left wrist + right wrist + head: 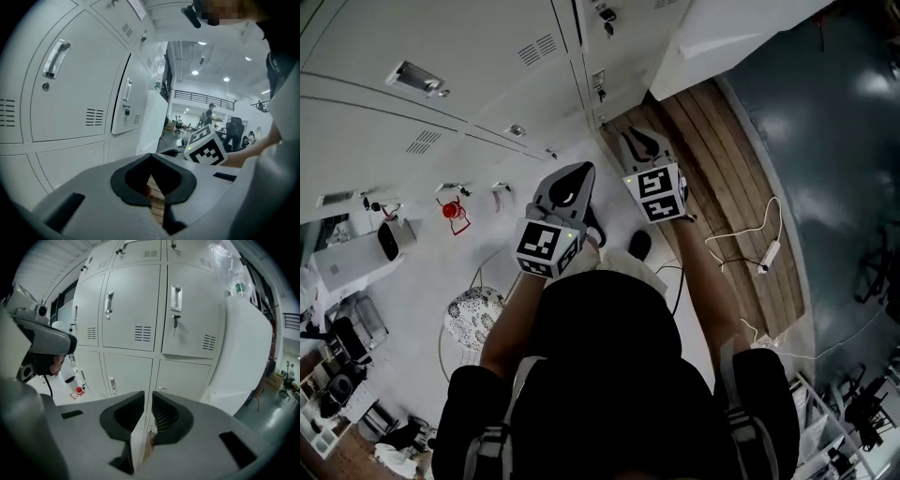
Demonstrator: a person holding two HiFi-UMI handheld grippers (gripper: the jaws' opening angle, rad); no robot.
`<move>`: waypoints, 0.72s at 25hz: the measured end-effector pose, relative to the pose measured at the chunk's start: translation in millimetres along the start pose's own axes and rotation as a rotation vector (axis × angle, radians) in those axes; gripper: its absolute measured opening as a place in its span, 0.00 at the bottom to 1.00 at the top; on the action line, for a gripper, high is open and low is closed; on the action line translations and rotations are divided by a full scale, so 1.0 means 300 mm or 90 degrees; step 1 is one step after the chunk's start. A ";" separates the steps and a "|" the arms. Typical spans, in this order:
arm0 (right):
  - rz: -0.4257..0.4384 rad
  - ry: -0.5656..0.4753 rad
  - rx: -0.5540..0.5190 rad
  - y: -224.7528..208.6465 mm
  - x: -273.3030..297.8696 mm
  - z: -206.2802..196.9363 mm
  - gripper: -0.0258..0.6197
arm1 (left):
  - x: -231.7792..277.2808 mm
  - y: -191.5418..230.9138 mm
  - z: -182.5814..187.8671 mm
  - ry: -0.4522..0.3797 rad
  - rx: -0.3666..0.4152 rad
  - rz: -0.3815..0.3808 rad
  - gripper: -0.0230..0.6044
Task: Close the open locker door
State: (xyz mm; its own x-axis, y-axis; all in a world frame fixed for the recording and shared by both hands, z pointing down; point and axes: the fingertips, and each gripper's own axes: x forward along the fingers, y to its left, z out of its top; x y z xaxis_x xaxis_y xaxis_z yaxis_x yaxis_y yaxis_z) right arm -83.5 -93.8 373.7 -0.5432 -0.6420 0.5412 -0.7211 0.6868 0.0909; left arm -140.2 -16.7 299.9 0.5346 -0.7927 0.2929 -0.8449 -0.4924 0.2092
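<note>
A wall of white lockers (441,75) fills the top of the head view. One upper door (190,310), with a handle and a key in its lock, stands slightly ajar from its frame; it also shows in the left gripper view as the door (127,101) with a dark gap along its left edge. My left gripper (577,174) is held in front of the lockers with its jaws shut and nothing between them. My right gripper (639,141) is a little farther forward, aimed at the lower lockers. Its jaws stand a narrow slit apart, empty.
A tall white cabinet (243,357) stands right of the lockers. On the white floor lie a red object (453,210), a patterned round cushion (475,314) and a white appliance (356,253). A power strip with cables (769,253) rests on the wooden strip.
</note>
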 end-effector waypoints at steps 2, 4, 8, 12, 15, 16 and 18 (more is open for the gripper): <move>0.002 -0.008 0.008 0.010 -0.059 -0.001 0.10 | -0.022 -0.032 0.005 -0.008 -0.005 0.009 0.06; 0.004 -0.016 0.006 0.020 -0.119 -0.003 0.08 | -0.045 -0.066 0.009 -0.015 -0.010 0.018 0.06; 0.008 -0.033 0.000 0.036 -0.233 -0.011 0.07 | -0.089 -0.141 0.024 -0.034 -0.006 0.032 0.06; 0.017 -0.050 -0.001 0.069 -0.349 -0.029 0.05 | -0.142 -0.229 0.019 -0.046 -0.006 0.038 0.06; 0.035 -0.068 0.000 0.099 -0.439 -0.029 0.05 | -0.180 -0.292 0.025 -0.055 -0.010 0.039 0.06; 0.040 -0.076 0.003 0.108 -0.467 -0.025 0.05 | -0.193 -0.309 0.029 -0.059 -0.011 0.040 0.06; 0.051 -0.090 0.007 0.127 -0.522 -0.019 0.05 | -0.218 -0.339 0.037 -0.069 -0.014 0.043 0.06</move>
State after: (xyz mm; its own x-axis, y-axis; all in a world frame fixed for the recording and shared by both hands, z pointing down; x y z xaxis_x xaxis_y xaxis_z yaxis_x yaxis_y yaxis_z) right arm -23.5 34.8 297.2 -0.6541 -0.6268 0.4234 -0.6767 0.7350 0.0427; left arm -89.5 81.3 249.1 0.4698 -0.8588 0.2042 -0.8776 -0.4293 0.2135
